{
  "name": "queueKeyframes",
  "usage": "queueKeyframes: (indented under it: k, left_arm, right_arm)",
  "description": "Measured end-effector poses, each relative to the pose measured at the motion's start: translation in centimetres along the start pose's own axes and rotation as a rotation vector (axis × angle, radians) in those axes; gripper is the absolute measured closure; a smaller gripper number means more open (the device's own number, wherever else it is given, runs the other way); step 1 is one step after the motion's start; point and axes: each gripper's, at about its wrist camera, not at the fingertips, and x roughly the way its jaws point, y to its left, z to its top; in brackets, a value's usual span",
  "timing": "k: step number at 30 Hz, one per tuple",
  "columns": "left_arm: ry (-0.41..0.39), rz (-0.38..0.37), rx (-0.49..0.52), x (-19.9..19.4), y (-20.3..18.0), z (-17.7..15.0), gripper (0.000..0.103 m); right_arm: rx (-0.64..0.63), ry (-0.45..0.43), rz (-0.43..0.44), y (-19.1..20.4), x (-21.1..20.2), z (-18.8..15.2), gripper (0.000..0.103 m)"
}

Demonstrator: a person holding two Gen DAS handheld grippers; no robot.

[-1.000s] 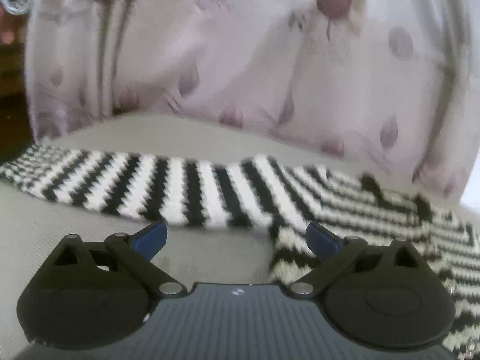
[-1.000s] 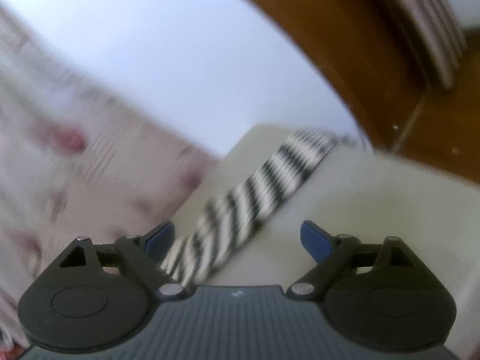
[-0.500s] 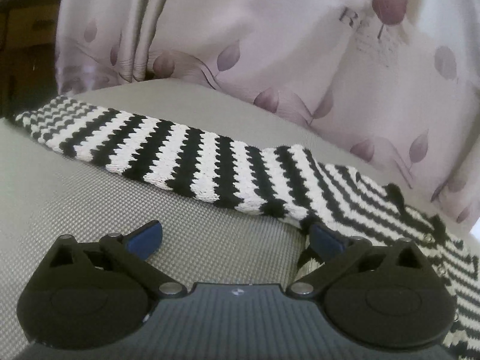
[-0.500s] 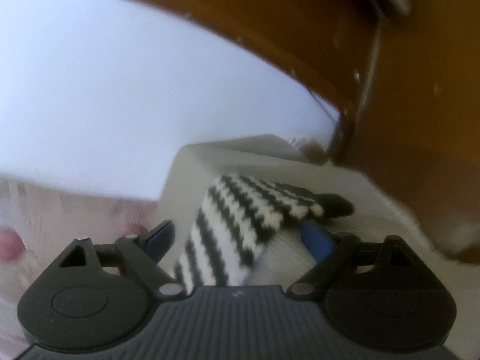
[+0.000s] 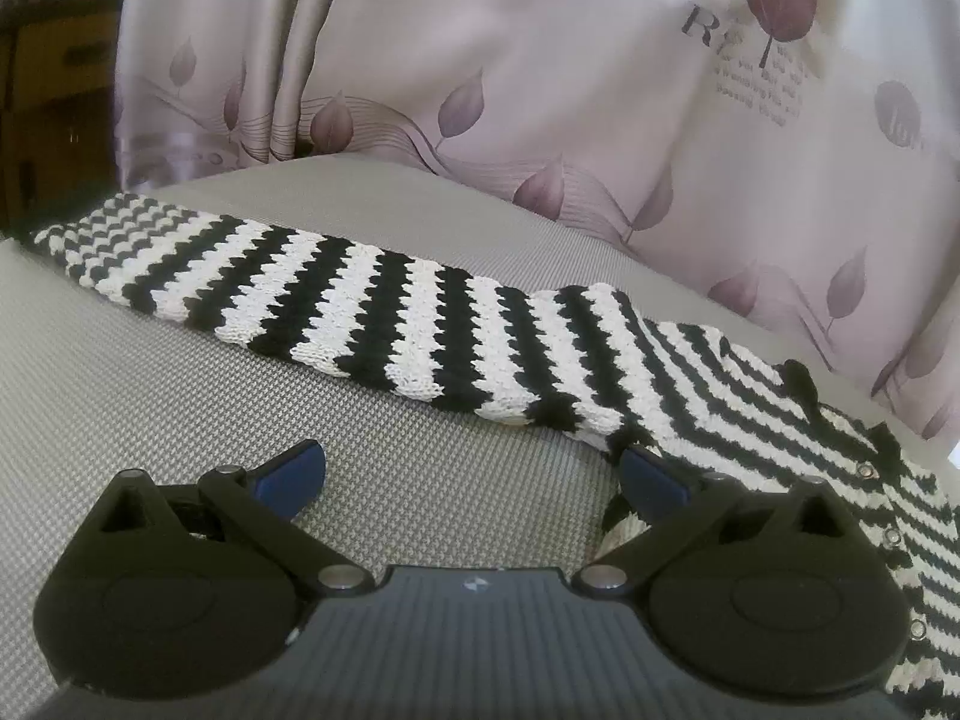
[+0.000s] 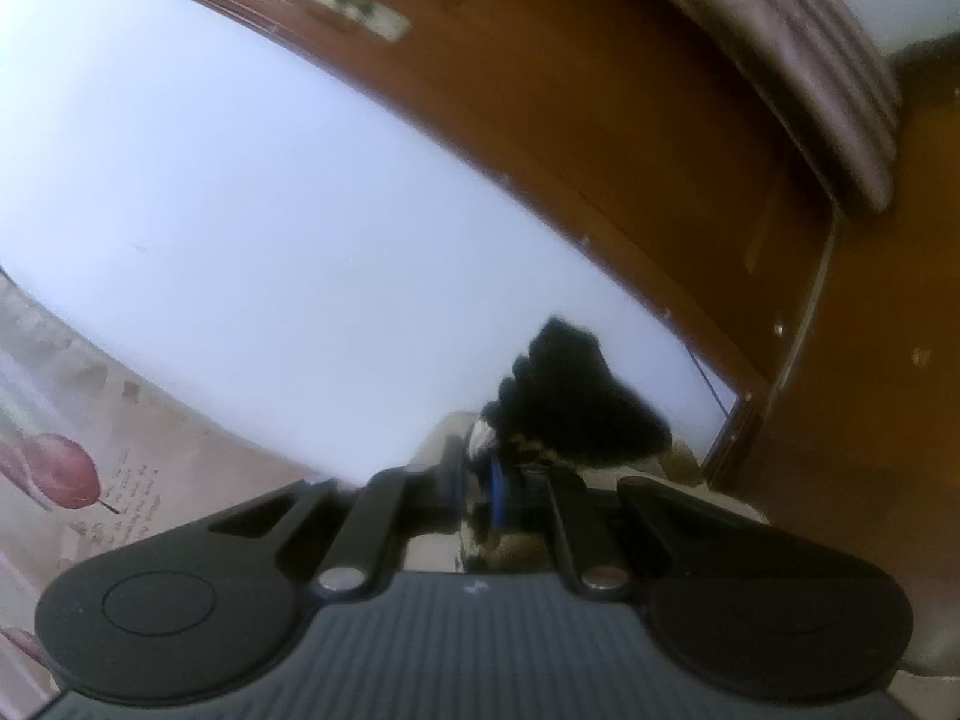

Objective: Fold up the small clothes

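The black-and-white striped knit sweater [image 5: 456, 324] lies flat on the grey woven surface [image 5: 180, 420], one sleeve stretched toward its far left corner, the body running off to the right. Bare grey cloth lies open in front of the sleeve. Behind the far edge hangs a leaf-print curtain [image 5: 540, 90] bearing the word "love". The left gripper [image 5: 474, 471] hovers low over that bare patch, fingers spread and empty. The right gripper [image 6: 480, 480] has just closed, clamped on the sweater's dark cuff [image 6: 570, 396], lifted before a white wall [image 6: 240, 210].
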Motion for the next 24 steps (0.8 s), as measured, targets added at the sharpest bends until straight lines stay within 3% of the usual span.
queueKeyframes:
  k: [9, 13, 18, 21, 24]
  left_arm:
    - [-0.015, -0.027, -0.048, -0.1, 0.5, 0.0, 0.000]
    - [-0.020, -0.036, -0.061, -0.2, 0.7, 0.0, 0.000]
    - [-0.021, -0.041, -0.070, -0.2, 0.7, 0.0, 0.000]
    - [-0.018, -0.036, -0.064, -0.2, 0.6, 0.0, 0.000]
    - [-0.018, -0.035, -0.064, -0.2, 0.6, 0.0, 0.000]
  right_arm:
    - [0.026, -0.011, -0.014, 1.4, -3.2, -0.2, 0.094]
    - [0.055, -0.002, -0.022, 1.5, -5.9, -2.1, 0.094]
    - [0.157, 0.064, -0.081, -2.1, -6.9, -4.9, 0.094]
    - [0.323, 0.062, -0.058, -5.1, -6.4, -5.0, 0.091]
    - [0.412, 0.062, -0.009, -6.5, -5.5, -4.7, 0.087]
